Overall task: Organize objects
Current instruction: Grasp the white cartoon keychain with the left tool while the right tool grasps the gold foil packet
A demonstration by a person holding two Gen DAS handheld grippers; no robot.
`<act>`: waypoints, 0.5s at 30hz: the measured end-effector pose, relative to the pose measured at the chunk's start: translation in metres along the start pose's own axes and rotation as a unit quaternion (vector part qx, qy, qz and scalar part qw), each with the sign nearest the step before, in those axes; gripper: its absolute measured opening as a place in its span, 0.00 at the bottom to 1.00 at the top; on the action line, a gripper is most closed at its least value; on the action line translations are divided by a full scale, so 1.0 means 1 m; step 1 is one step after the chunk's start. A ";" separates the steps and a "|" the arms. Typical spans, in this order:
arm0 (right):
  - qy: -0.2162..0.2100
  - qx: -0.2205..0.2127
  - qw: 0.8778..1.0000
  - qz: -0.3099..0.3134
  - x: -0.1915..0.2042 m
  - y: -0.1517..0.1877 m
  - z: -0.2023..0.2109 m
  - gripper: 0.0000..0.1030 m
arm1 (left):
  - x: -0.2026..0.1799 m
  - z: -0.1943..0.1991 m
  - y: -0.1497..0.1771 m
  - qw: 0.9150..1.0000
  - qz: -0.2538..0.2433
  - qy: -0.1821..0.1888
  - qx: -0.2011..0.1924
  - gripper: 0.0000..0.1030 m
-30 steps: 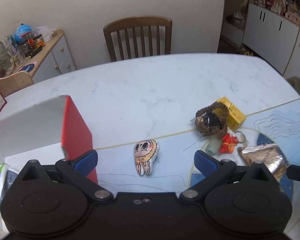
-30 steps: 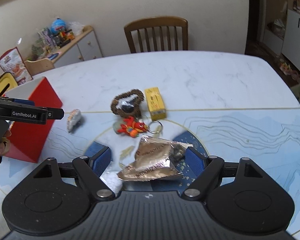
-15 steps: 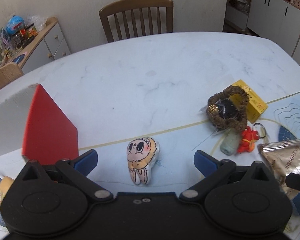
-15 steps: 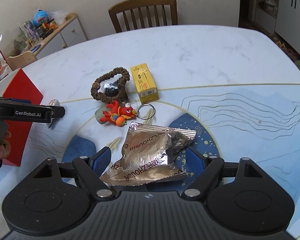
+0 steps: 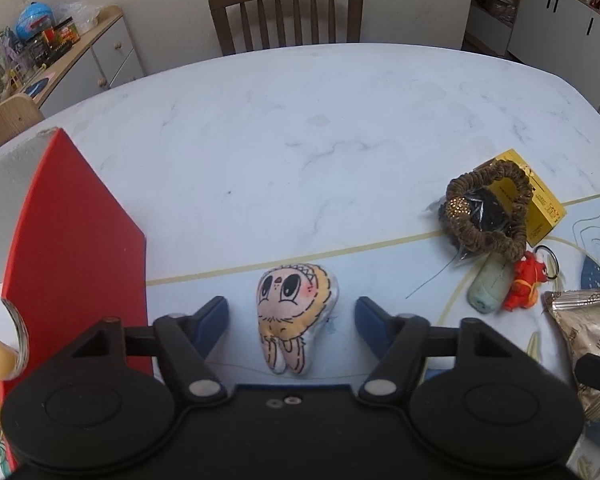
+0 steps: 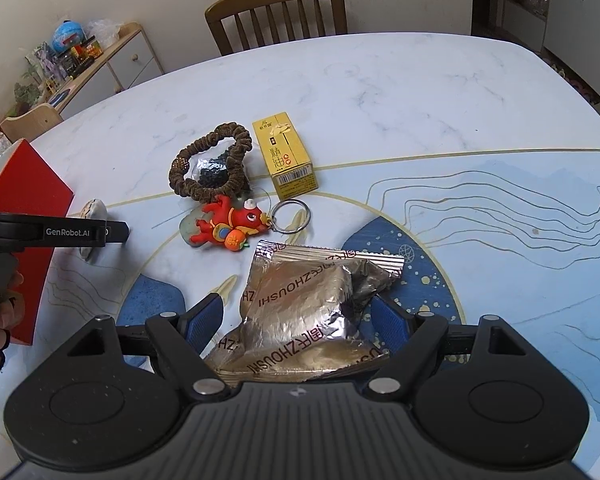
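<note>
Plush toy (image 5: 294, 316), a small cartoon-faced figure, is seen lying flat on the tabletop (image 5: 300, 128) between the spread blue pads of the left claw (image 5: 291, 314), with a gap on either side, so nothing is gripped. Just to its left a red box (image 5: 72, 248) stands near the tabletop's left edge. The foil snack packet (image 6: 312, 308) is framed by the right claw (image 6: 298, 316), whose jaws are set wide; the pads sit just beside the packet's crumpled sides (whether they touch it cannot be told). Beyond the packet, toward the middle of the tabletop, a red dragon keychain (image 6: 230, 226) is laid with its metal ring beside it, a pale green piece partly under it. A brown scrunchie (image 6: 210, 168) is placed just behind the keychain around a dark bundle, and a yellow carton (image 6: 288, 156) lies just right of the scrunchie. A wooden chair (image 5: 286, 10) is pushed up to the far edge.
</note>
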State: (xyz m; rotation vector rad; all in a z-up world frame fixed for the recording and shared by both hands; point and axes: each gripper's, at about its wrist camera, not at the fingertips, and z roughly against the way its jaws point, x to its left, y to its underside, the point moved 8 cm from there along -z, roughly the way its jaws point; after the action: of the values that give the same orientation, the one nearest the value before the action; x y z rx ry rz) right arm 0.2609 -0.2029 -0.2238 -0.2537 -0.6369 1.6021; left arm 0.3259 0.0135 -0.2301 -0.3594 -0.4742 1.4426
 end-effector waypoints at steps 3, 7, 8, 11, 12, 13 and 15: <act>0.002 0.002 1.000 0.003 0.001 0.000 -0.002 0.73 | -0.001 0.001 -0.001 1.000 -0.001 0.002 -0.003 0.54; 0.002 0.004 1.000 0.001 -0.001 0.000 -0.003 0.64 | 0.000 0.002 -0.002 1.000 0.001 -0.004 -0.006 0.41; 0.002 0.004 1.000 0.001 -0.001 0.001 -0.003 0.63 | 0.000 0.003 -0.002 1.000 0.001 -0.004 -0.007 0.37; 0.001 0.001 1.000 -0.002 -0.002 0.001 -0.001 0.58 | 0.000 0.002 -0.003 1.000 0.003 -0.001 -0.006 0.34; 0.001 0.000 1.000 -0.002 -0.002 0.001 -0.001 0.56 | 0.000 0.003 -0.003 1.000 0.004 -0.001 -0.006 0.34; 0.001 -0.001 1.000 -0.002 -0.002 0.001 0.000 0.54 | 0.001 0.002 -0.003 1.000 0.006 0.000 -0.006 0.34; 0.001 -0.002 1.000 -0.002 -0.002 0.001 0.001 0.52 | 0.001 0.002 -0.004 1.000 0.010 0.005 -0.004 0.33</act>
State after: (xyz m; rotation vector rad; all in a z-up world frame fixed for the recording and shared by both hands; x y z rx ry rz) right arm 0.2600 -0.2056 -0.2238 -0.2567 -0.6393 1.5960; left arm 0.3278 0.0138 -0.2262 -0.3783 -0.4701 1.4577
